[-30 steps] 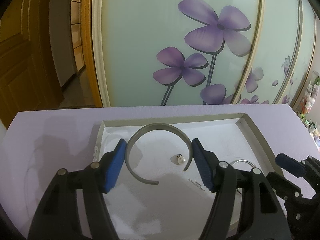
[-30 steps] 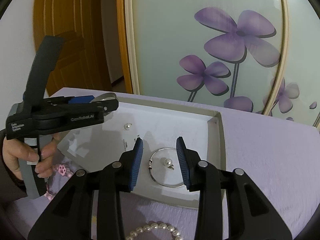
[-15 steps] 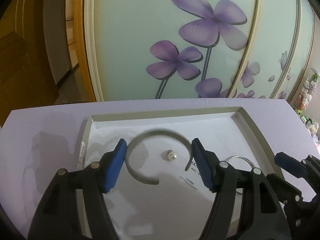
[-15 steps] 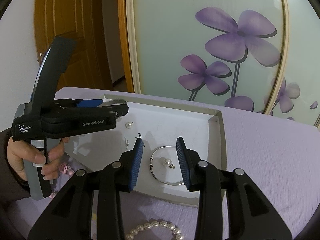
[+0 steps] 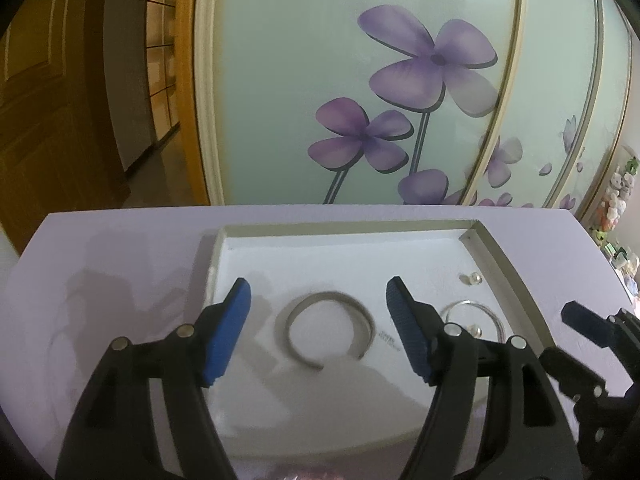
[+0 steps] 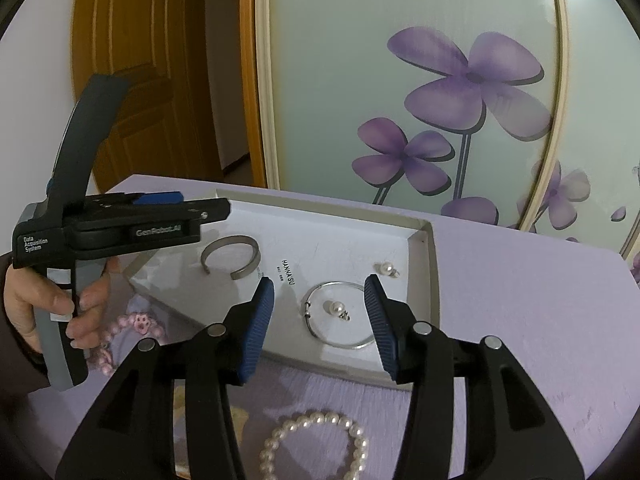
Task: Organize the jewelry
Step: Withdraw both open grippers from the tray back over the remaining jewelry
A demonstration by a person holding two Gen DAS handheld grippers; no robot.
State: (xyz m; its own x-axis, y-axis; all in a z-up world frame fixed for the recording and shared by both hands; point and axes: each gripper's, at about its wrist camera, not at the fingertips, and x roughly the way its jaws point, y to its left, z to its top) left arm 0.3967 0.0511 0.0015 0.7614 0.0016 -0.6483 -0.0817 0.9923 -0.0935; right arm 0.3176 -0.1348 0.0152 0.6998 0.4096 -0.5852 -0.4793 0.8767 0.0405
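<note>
So the jewelry is mostly sitting in a shallow white tray on a lilac tabletop. On the tray's left part lies an open grey cuff bangle, flat, with its gap facing the near side. To the right of it, past some small printed lettering, there's a thin silver hoop bracelet with a pearl earring lying inside the loop. A second pearl earring sits a bit further back, near the tray's right wall, apart from the hoop.

Off the tray, on the near side of the table, there's a white pearl bead bracelet, and a pinkish bead bracelet with a little paw-print charm just left of the tray's near corner.

Now the tongs. The left gripper hangs over the cuff bangle with its blue pads spread wider than the bangle, not touching it; its jaws have just been opening and nothing is held. The right gripper is lined up with the silver hoop and the pearl inside it, jaws released and just been opening wider too, with nothing pinched. In the right wrist view you can see the person's hand wrapped around the left gripper's handle.

Behind the table is a frosted panel with big purple flowers and a wooden door off to the left.
</note>
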